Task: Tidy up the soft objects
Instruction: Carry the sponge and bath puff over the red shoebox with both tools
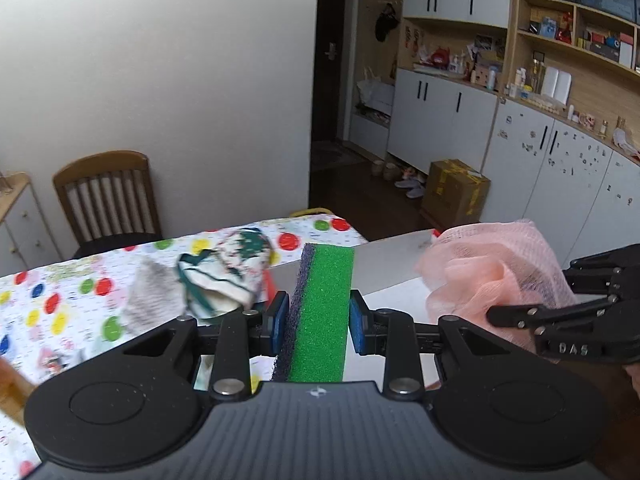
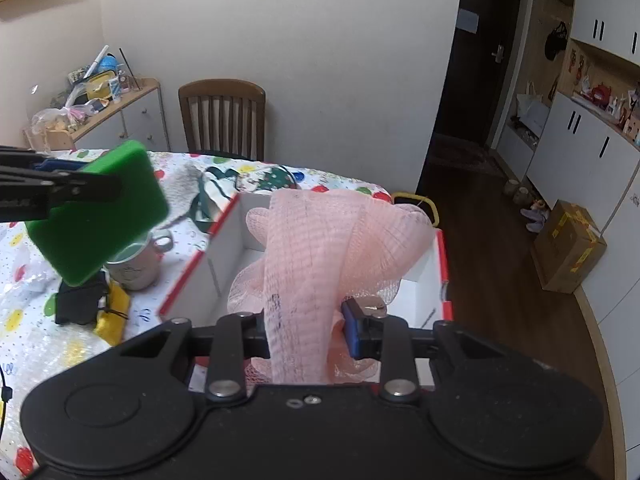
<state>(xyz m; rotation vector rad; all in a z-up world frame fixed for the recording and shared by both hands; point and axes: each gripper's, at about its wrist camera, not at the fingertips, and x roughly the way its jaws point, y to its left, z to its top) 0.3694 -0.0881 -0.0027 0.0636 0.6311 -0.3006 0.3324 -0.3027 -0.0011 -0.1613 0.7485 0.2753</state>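
Note:
My left gripper (image 1: 319,322) is shut on a green sponge (image 1: 325,312) with a dark scouring side, held in the air above the table; the sponge also shows in the right wrist view (image 2: 100,212). My right gripper (image 2: 306,330) is shut on a pink mesh bath pouf (image 2: 320,248) and holds it over an open white box with red edges (image 2: 224,264). The pouf shows at the right in the left wrist view (image 1: 492,276). A knitted white-and-green hat (image 1: 228,272) and a grey cloth (image 1: 152,296) lie on the polka-dot tablecloth (image 1: 60,304).
A mug (image 2: 138,264), a black item (image 2: 78,302) and a yellow cloth (image 2: 114,312) sit left of the box. A wooden chair (image 2: 222,116) stands behind the table. A cardboard box (image 2: 568,246) is on the floor at right, near cabinets.

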